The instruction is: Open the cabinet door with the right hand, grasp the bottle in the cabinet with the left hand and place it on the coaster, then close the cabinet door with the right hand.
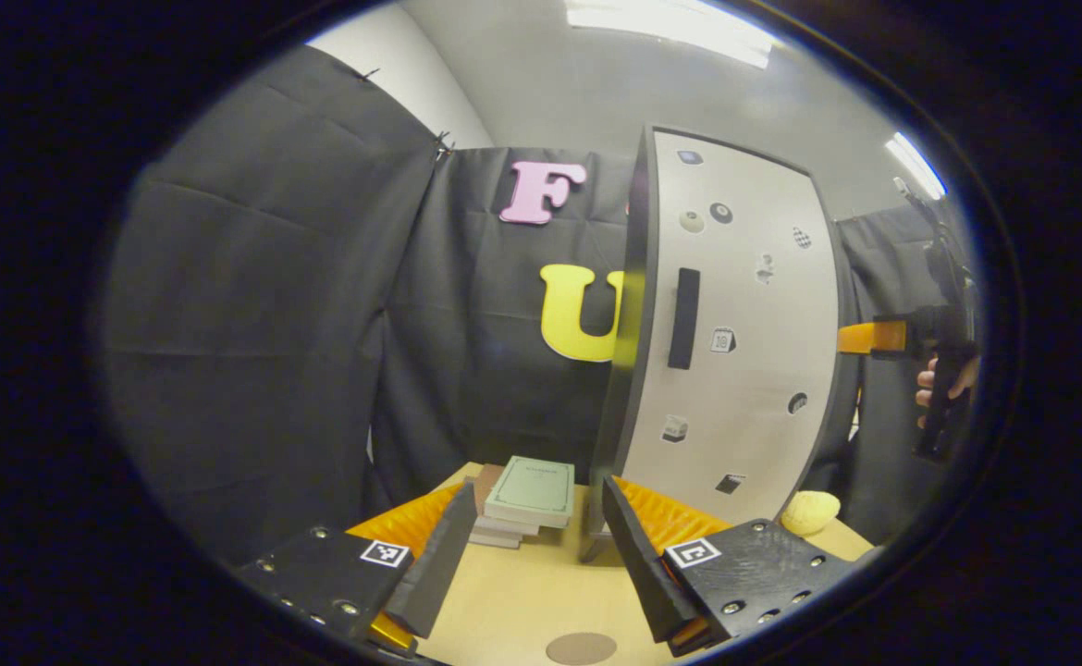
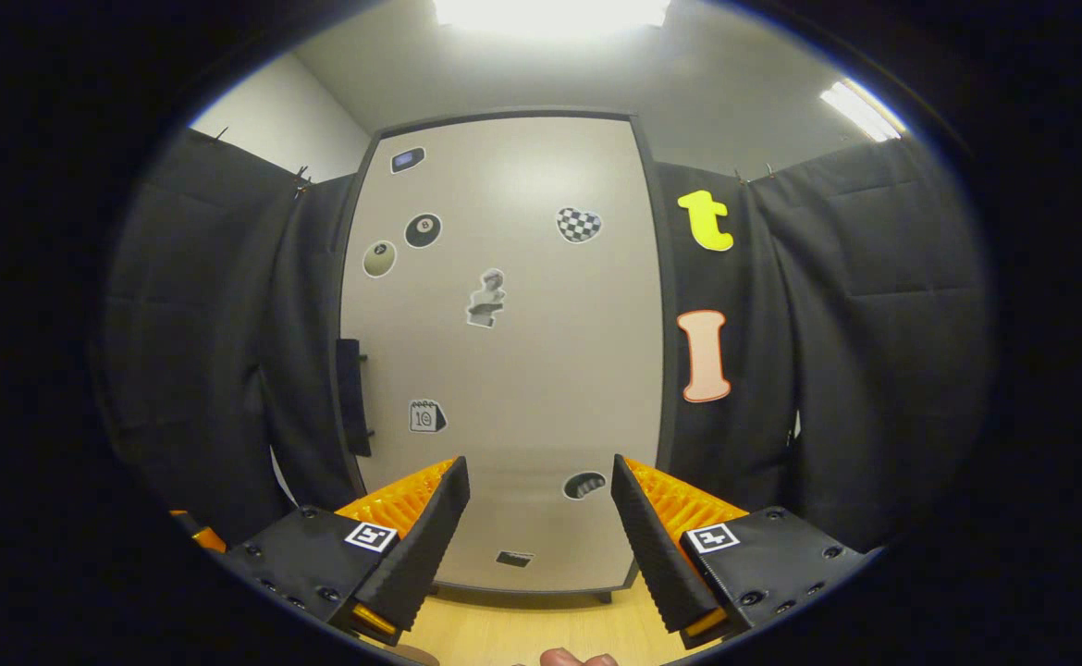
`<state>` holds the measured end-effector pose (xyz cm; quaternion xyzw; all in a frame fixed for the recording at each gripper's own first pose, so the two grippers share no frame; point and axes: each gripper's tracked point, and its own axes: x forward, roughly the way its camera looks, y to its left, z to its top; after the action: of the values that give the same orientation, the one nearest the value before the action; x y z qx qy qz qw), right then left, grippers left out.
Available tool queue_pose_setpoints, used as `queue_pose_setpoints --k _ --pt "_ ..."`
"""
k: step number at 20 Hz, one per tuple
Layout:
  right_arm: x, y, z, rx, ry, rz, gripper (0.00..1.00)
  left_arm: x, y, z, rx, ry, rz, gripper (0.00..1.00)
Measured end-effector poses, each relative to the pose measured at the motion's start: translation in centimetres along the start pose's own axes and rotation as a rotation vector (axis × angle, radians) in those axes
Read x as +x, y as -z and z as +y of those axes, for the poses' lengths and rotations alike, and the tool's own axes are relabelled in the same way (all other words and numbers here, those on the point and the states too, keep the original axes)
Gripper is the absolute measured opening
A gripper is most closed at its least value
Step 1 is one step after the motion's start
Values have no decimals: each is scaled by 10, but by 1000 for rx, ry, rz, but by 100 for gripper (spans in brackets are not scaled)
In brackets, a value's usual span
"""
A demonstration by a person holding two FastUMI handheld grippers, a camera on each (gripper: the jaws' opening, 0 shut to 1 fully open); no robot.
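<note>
A tall light grey cabinet [image 2: 504, 351] with a dark frame stands on the wooden table, its door shut and dotted with small stickers. A dark vertical handle [image 2: 350, 396] sits on the door's left edge; in the left gripper view the handle [image 1: 683, 318] faces me at centre right. My right gripper [image 2: 539, 518] is open in front of the door's lower part, apart from it. My left gripper [image 1: 536, 546] is open over the table, left of the cabinet [image 1: 735, 333]. A round brown coaster [image 1: 581, 648] lies below it. The bottle is hidden.
A stack of books [image 1: 527, 499] with a pale green cover lies on the table [image 1: 522, 601] left of the cabinet. A yellow rounded object [image 1: 810, 511] rests by the cabinet's right foot. The other gripper and a hand [image 1: 939, 379] show at far right. Black cloth walls surround the booth.
</note>
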<state>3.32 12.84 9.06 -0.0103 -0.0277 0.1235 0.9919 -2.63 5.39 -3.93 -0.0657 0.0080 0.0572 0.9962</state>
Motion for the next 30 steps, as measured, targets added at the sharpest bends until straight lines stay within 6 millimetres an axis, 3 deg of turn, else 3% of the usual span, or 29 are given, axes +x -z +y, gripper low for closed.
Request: queue_pose_setpoints --k 4,7,12,16,19,22,23,24,26,28,29,30 --pt "21 -29 48 0 -90 -28 98 -8 6 34 -34 -84 36 85" --pt "38 -43 80 -1 -135 -43 98 -13 -1 58 -85 -142 27 85" --pt "62 -35 122 78 -188 48 98 -14 1 85 -66 -197 37 82" --pt "83 -26 143 147 -208 98 94 -11 0 108 -35 -220 40 83" --pt "98 -17 152 177 -200 137 98 -8 6 122 -47 -247 61 83" --pt "110 -13 157 163 -179 135 98 -8 11 129 -46 -264 68 85" --pt "112 -12 159 156 -176 133 92 -6 13 131 -41 -271 73 85" --pt "115 -11 162 149 -176 130 98 -6 17 133 -38 -280 80 85" --pt "119 -7 167 131 -176 131 97 -6 22 135 -46 -289 91 83" --pt "122 1 173 111 -180 150 84 -5 25 137 -55 -290 95 85" --pt "124 4 176 100 -184 155 82 -3 25 139 -53 -291 99 83" --pt "125 6 180 85 -188 161 72 -3 27 136 -54 -280 101 85"
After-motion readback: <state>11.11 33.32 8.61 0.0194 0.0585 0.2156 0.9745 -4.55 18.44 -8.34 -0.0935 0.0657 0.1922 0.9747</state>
